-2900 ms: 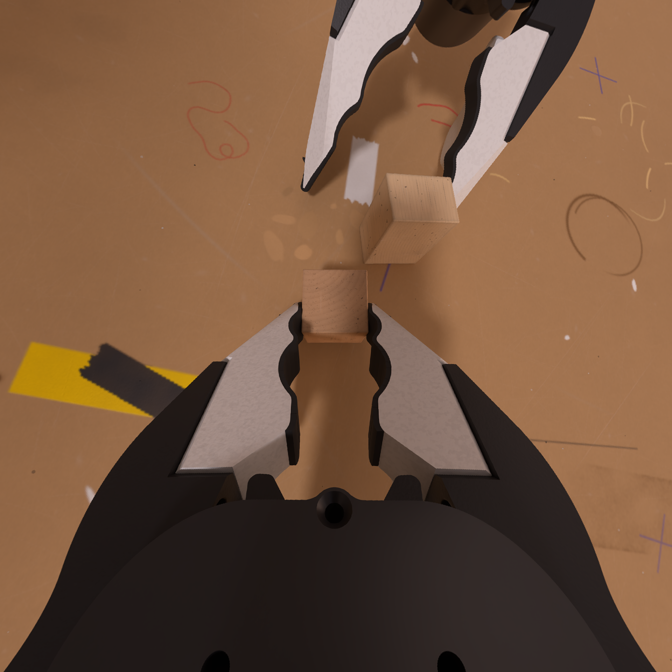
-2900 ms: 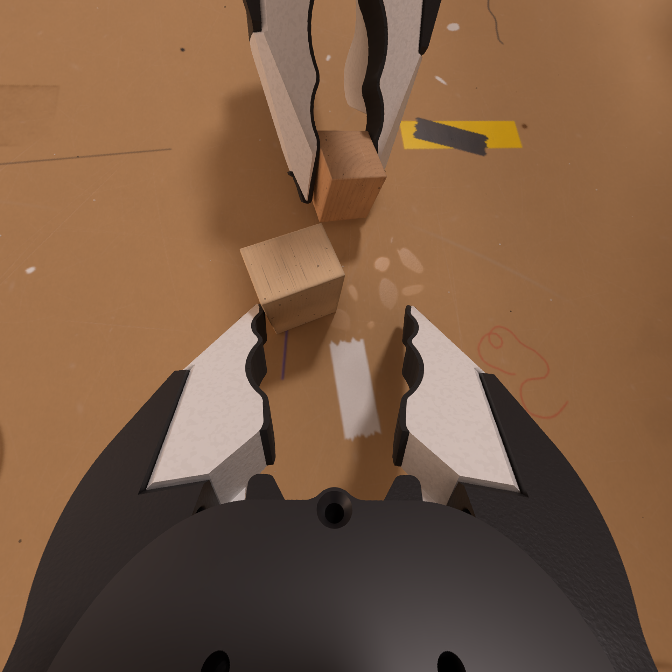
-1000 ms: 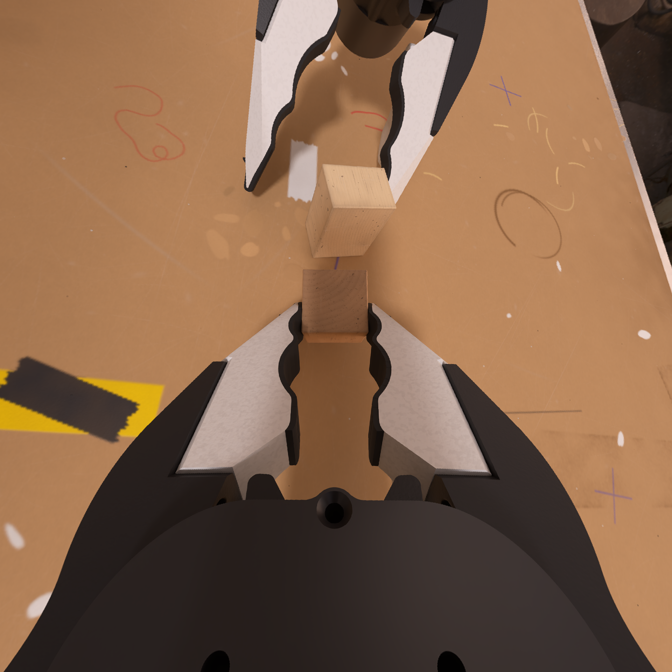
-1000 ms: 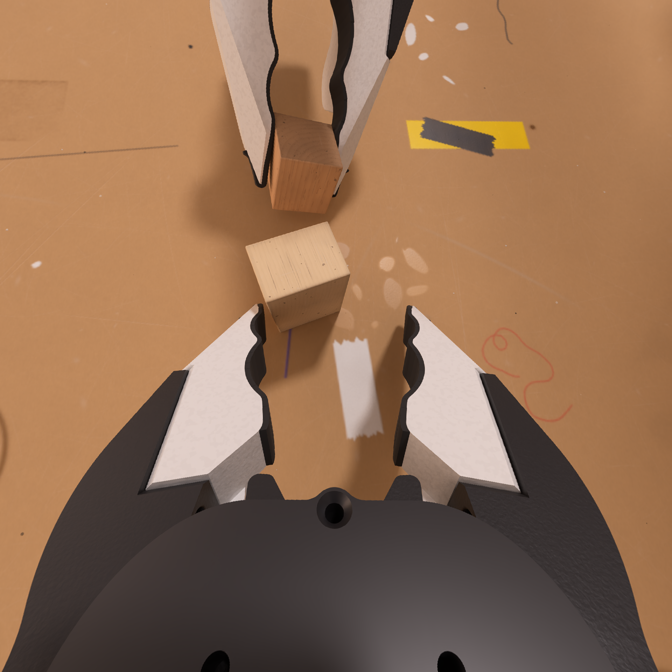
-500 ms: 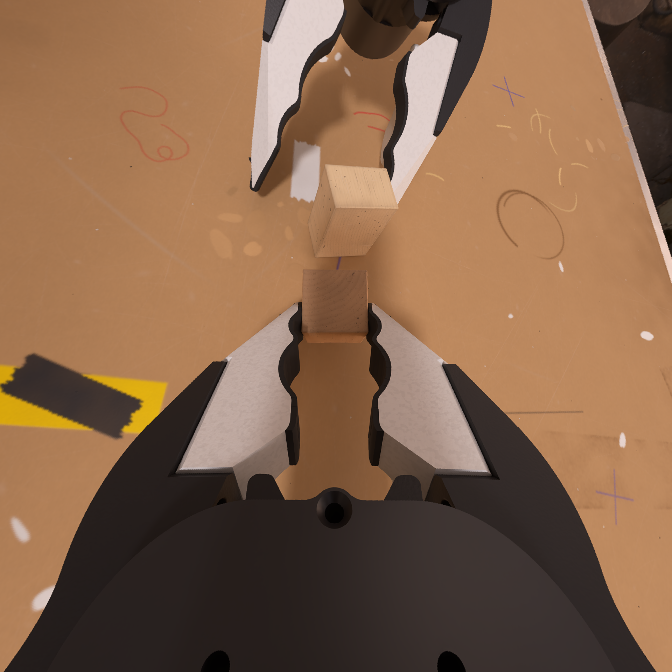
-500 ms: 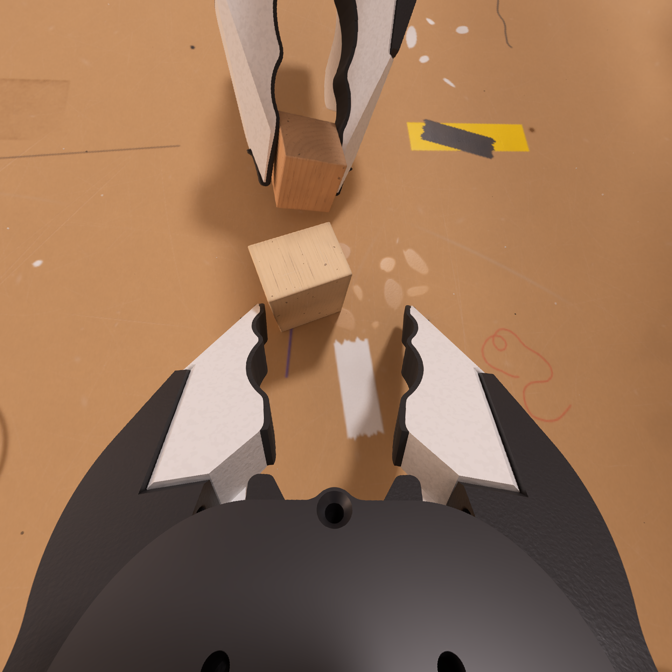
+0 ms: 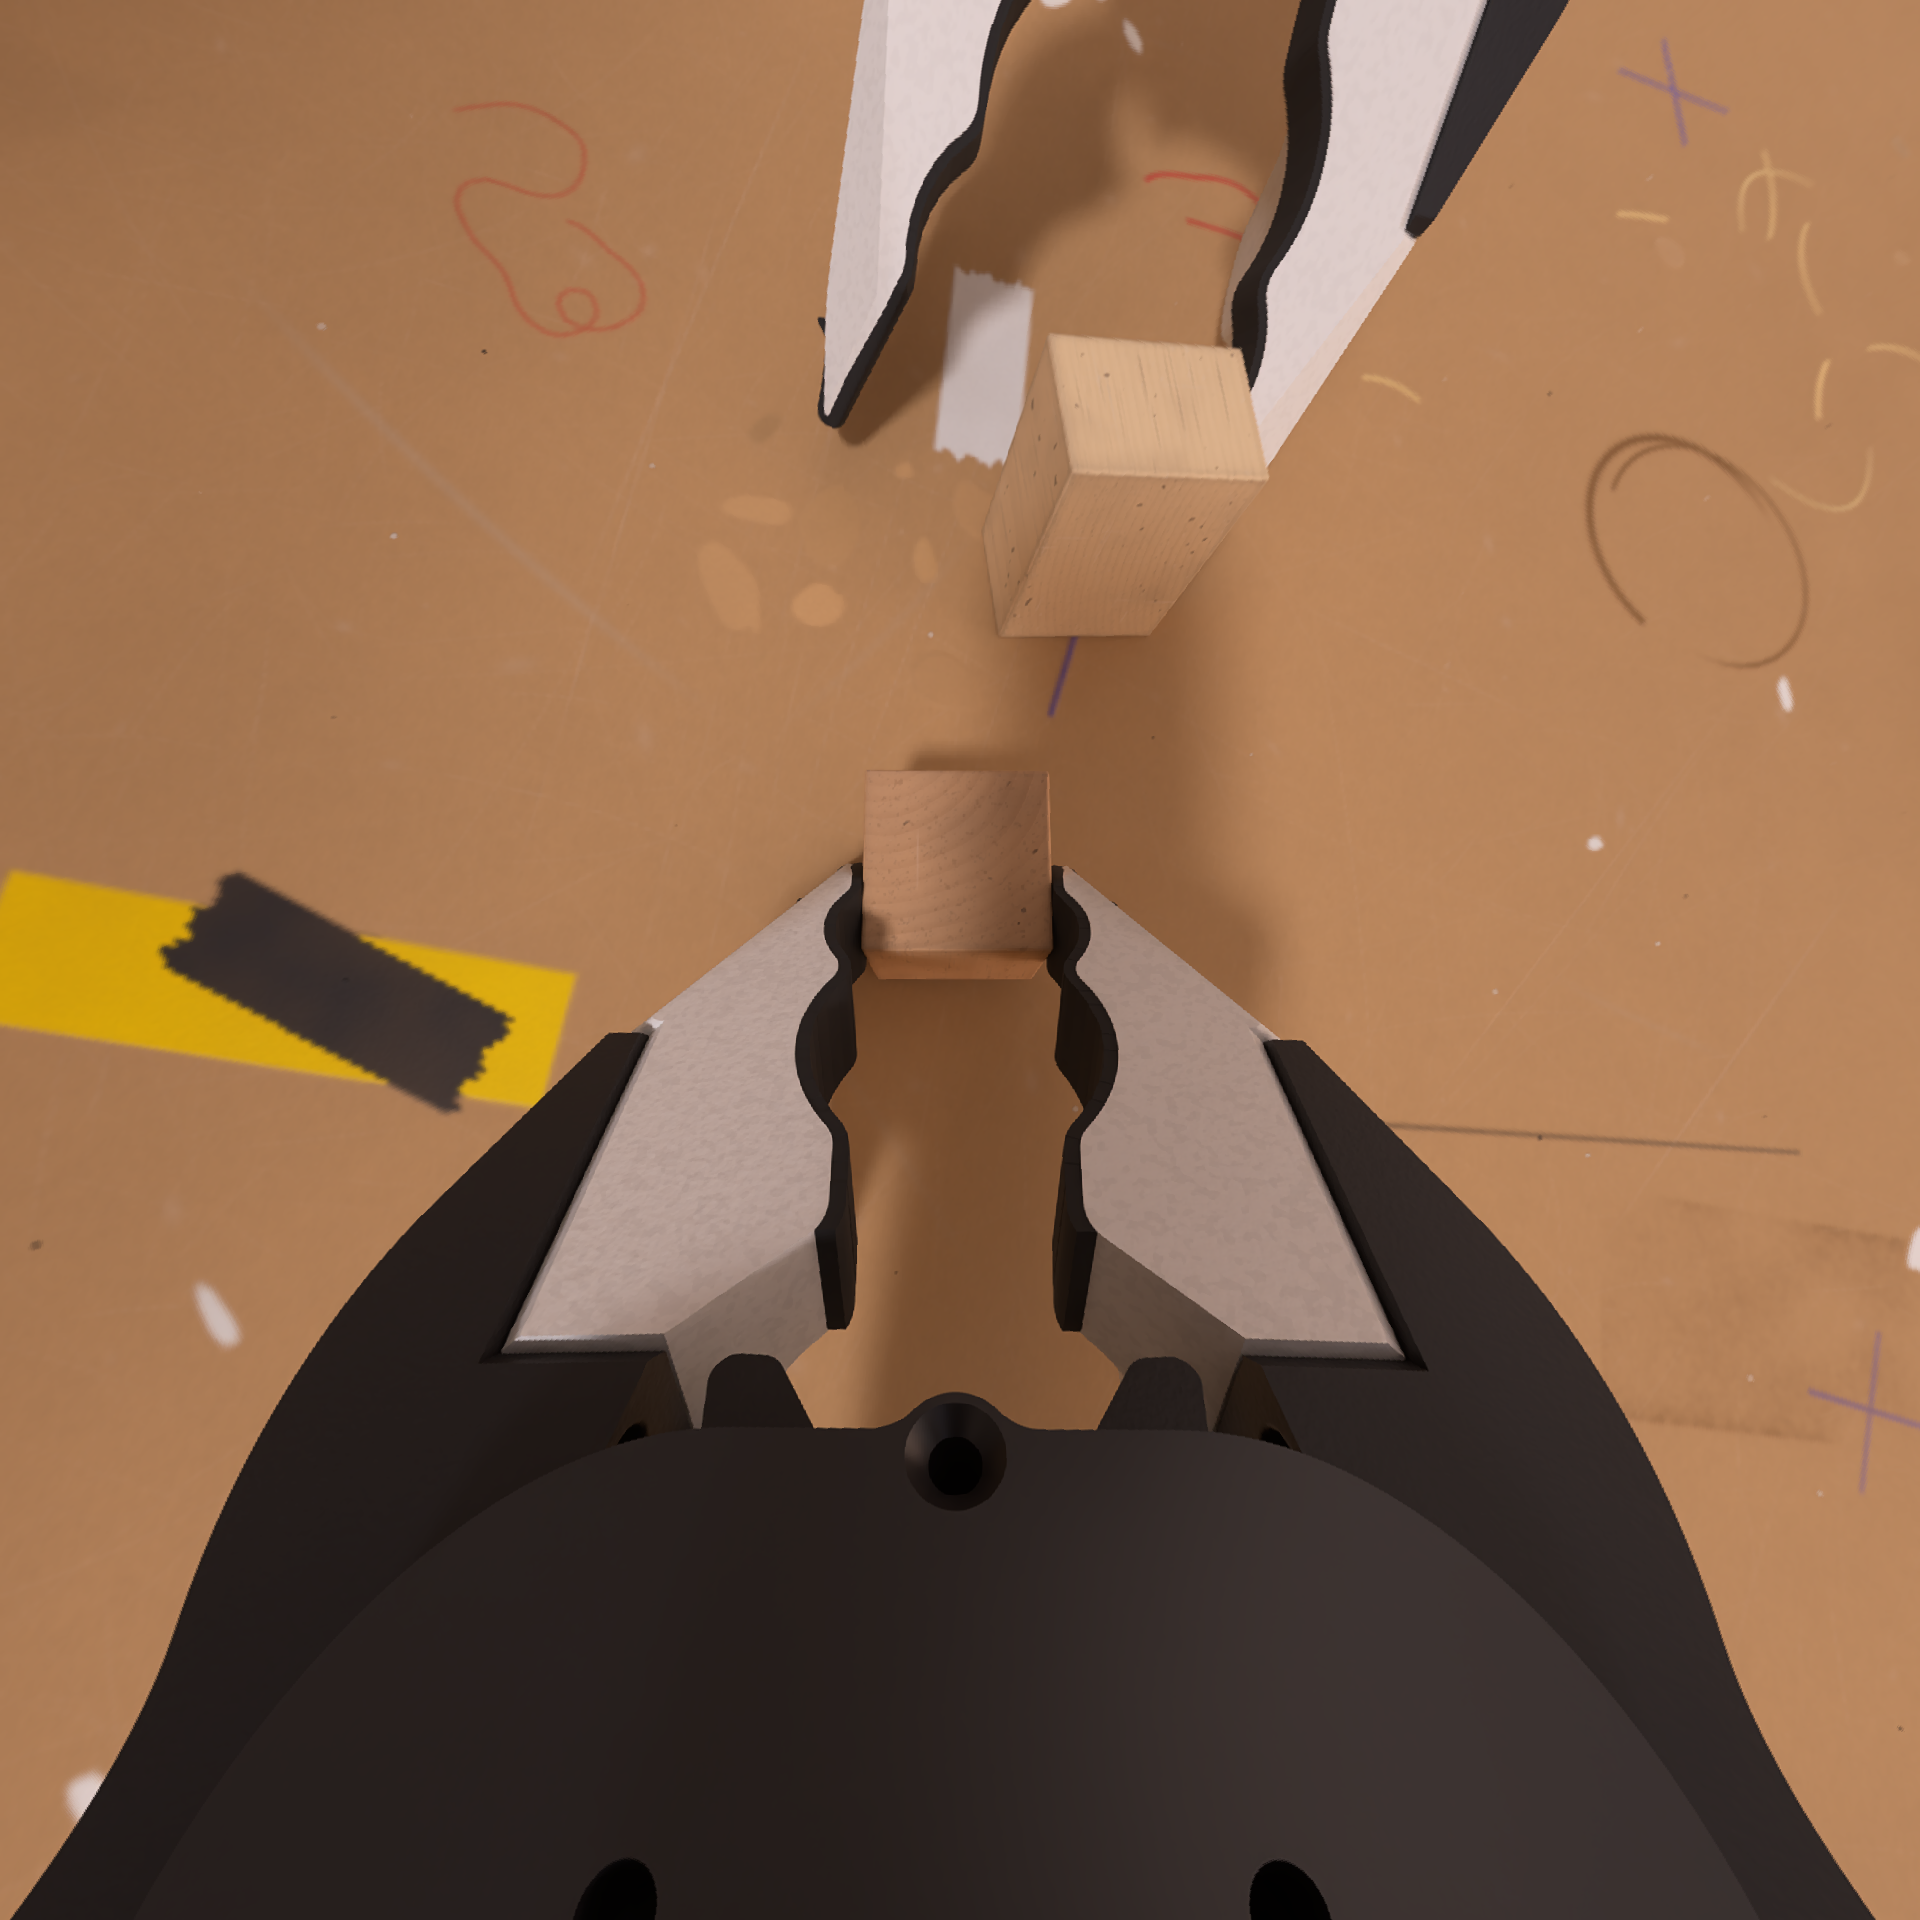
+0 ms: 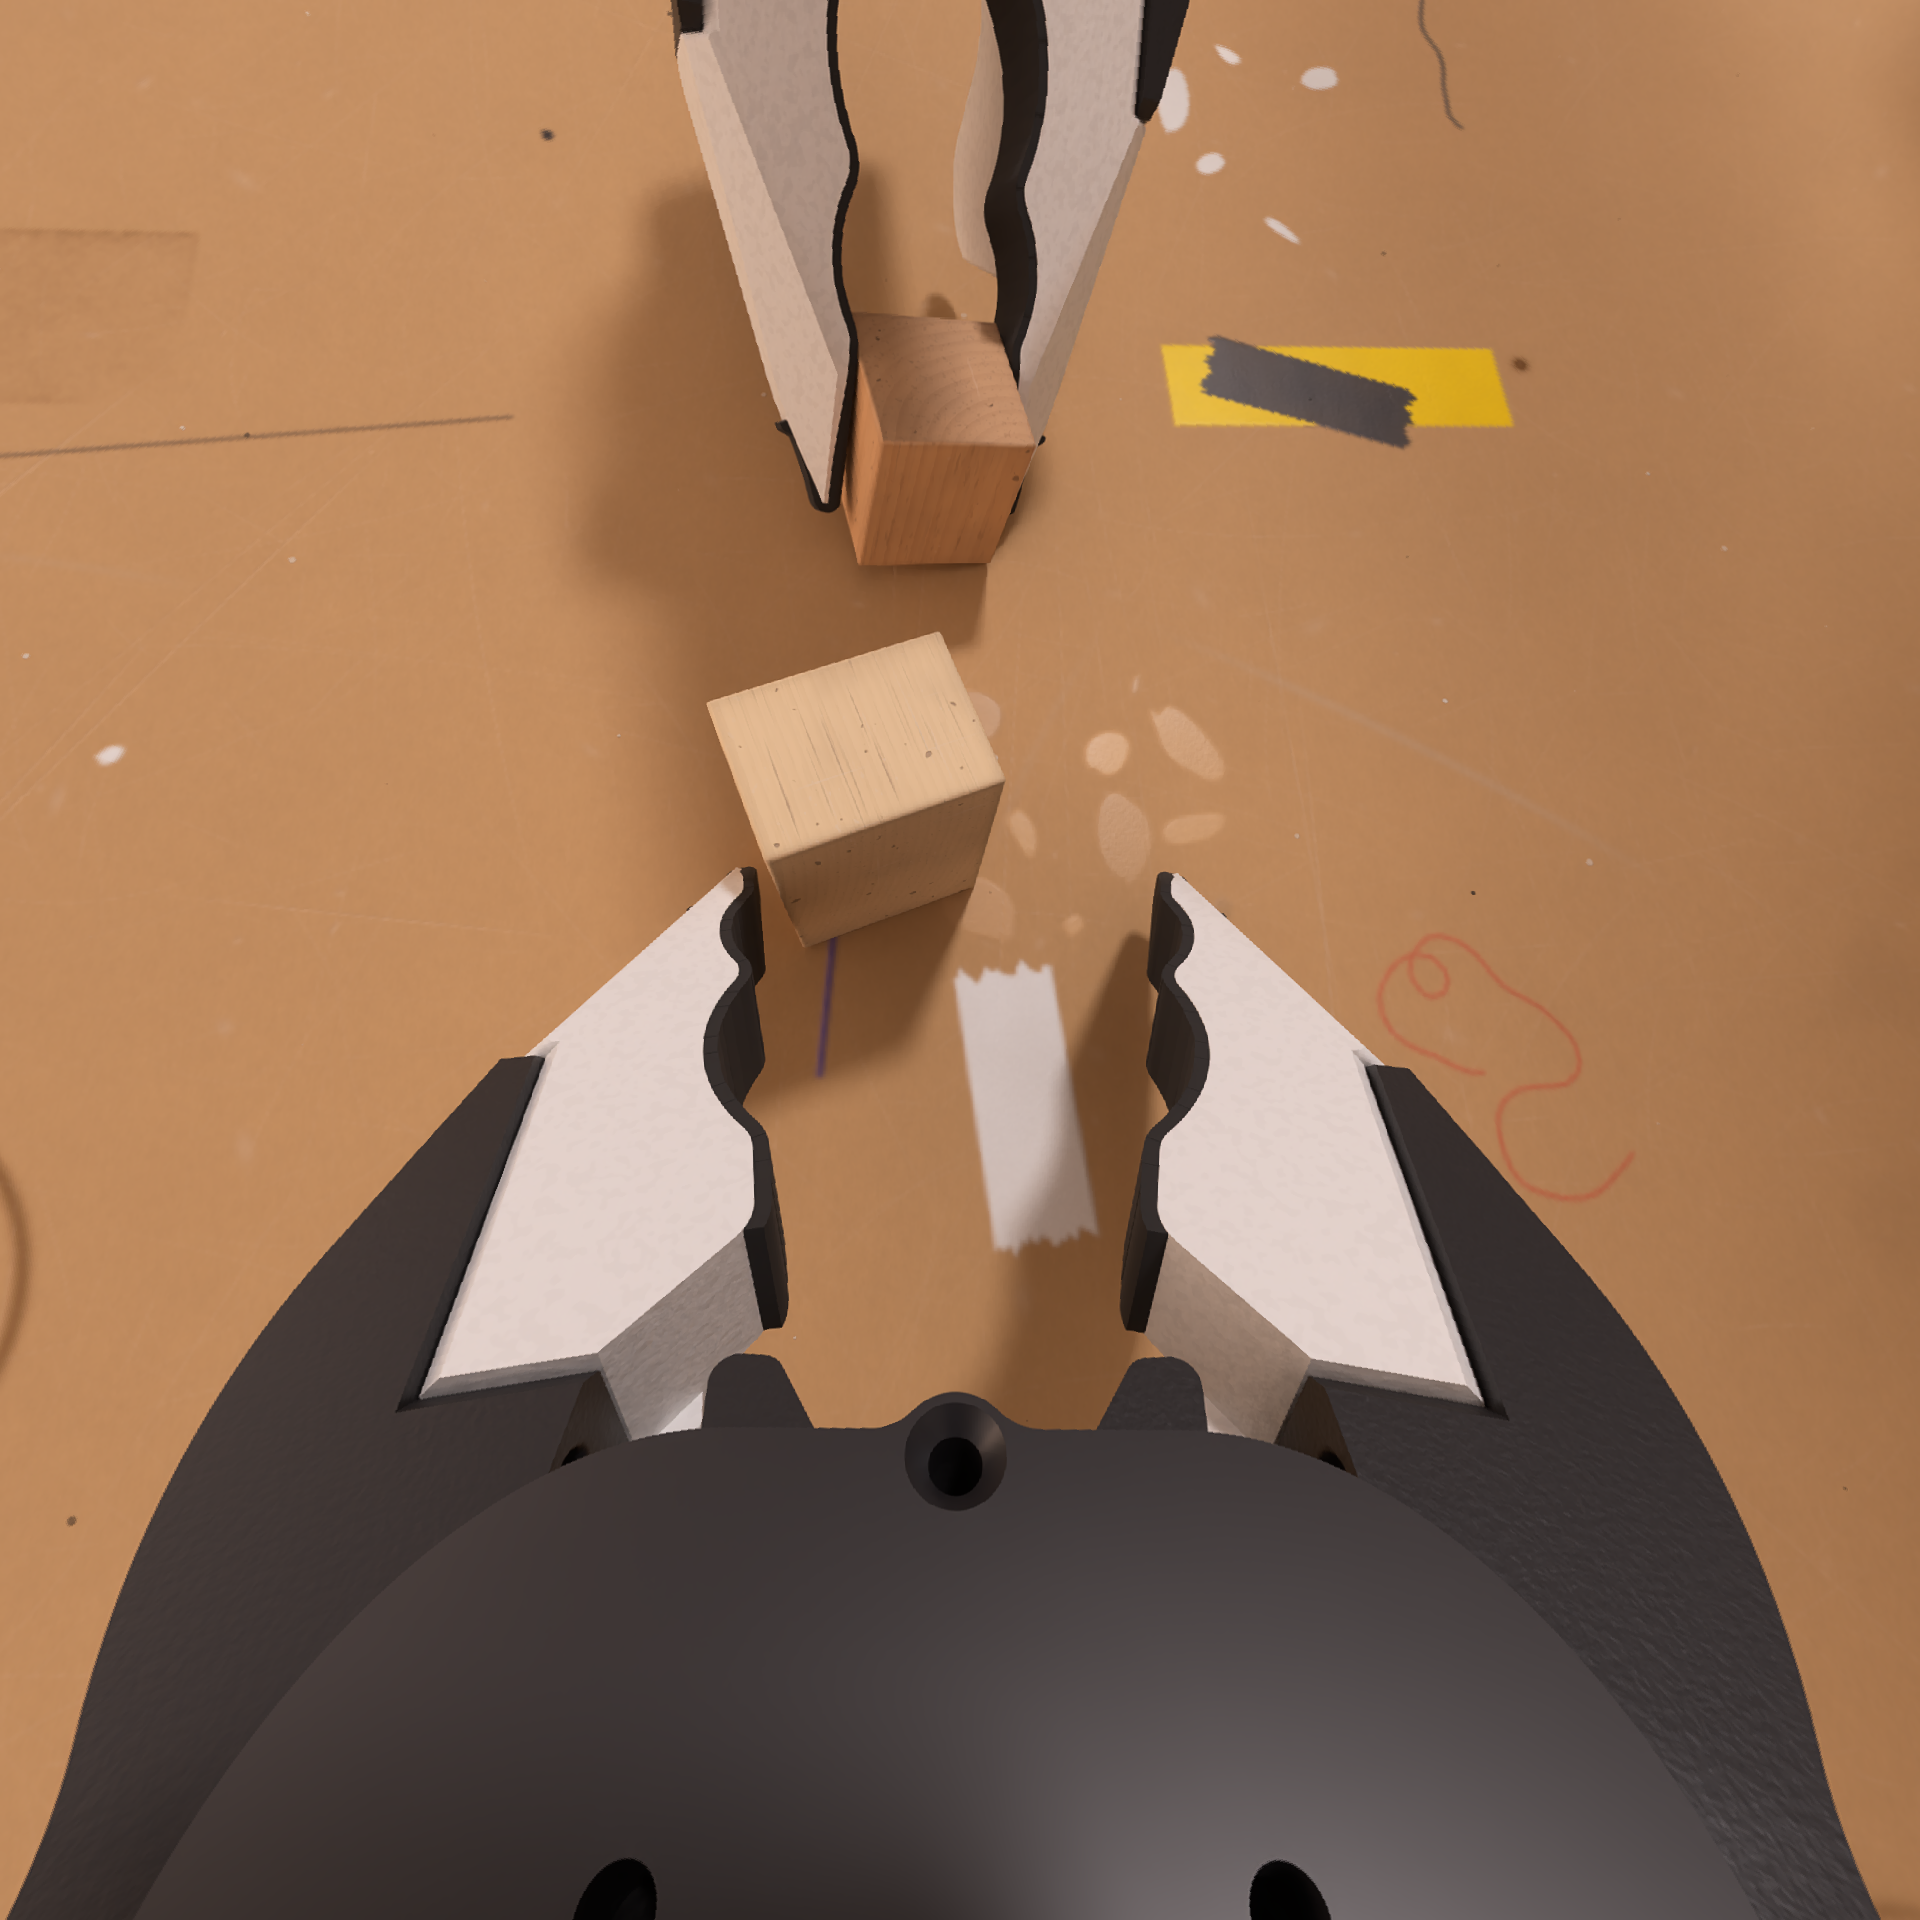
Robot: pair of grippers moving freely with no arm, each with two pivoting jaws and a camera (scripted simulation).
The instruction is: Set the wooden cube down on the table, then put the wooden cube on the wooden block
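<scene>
My left gripper [image 7: 956, 878] is shut on the wooden cube [image 7: 956, 862], a darker small cube held at my fingertips low over the brown table [image 7: 312, 675]. The pale wooden block [image 7: 1122, 488] stands on the table just beyond it, slightly to the right. In the right wrist view, the cube [image 8: 930, 416] sits between the left gripper's fingers [image 8: 790, 312]; I cannot tell if it touches the table. My right gripper [image 8: 954, 888] is open and empty, its left fingertip beside the pale block [image 8: 852, 769]. It also shows in the left wrist view [image 7: 1044, 416].
A yellow tape strip with a dark patch [image 7: 281, 987] lies left of my left gripper. A white tape piece [image 8: 1023, 1101] lies between my right gripper's fingers. Red scribbles [image 8: 1496, 1070] and paint flecks mark the table.
My left gripper has shifted with the cube, and the gap between cube and pale block has widened. The block and my right gripper have stayed put.
</scene>
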